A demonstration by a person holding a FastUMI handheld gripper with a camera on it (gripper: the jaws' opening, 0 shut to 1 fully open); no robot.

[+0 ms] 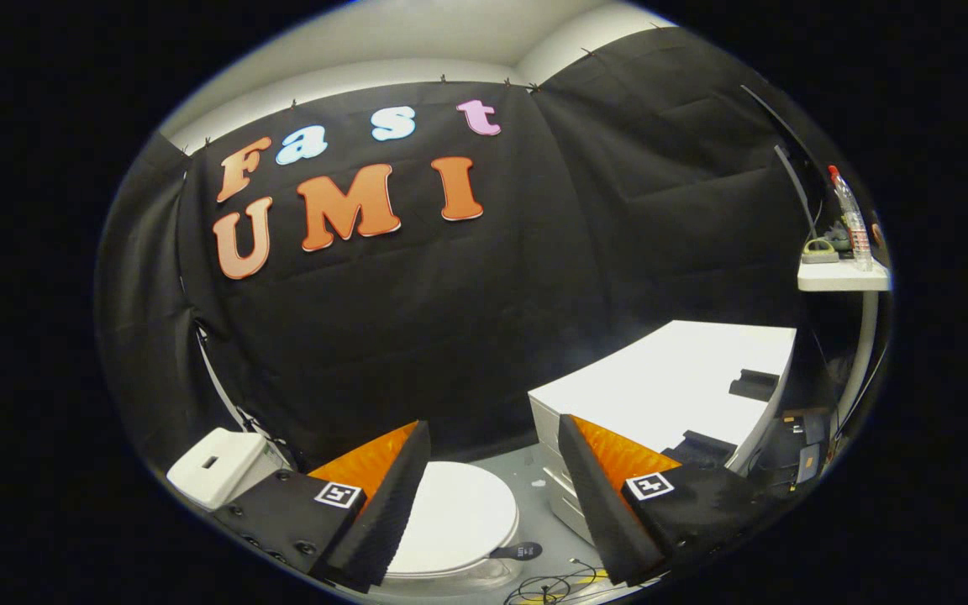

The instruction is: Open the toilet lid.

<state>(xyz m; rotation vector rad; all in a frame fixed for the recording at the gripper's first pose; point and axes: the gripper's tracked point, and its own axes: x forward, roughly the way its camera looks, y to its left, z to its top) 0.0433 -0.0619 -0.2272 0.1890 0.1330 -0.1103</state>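
Toilet lid [459, 517]: closed, flat on the bowl, down between and just beyond the fingertips, partly hidden behind the left finger. Gripper [492, 437]: released, fingers spread wide, holding nothing, raised above the lid and apart from it. Cistern [219, 466] left of the left finger. White drawer cabinet [660, 386] just right of the toilet, behind the right finger. Cables [547, 588] on the floor.

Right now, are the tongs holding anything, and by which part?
Nothing is held. The tongs are open and apart, with the closed toilet lid lying between and beyond them, untouched.
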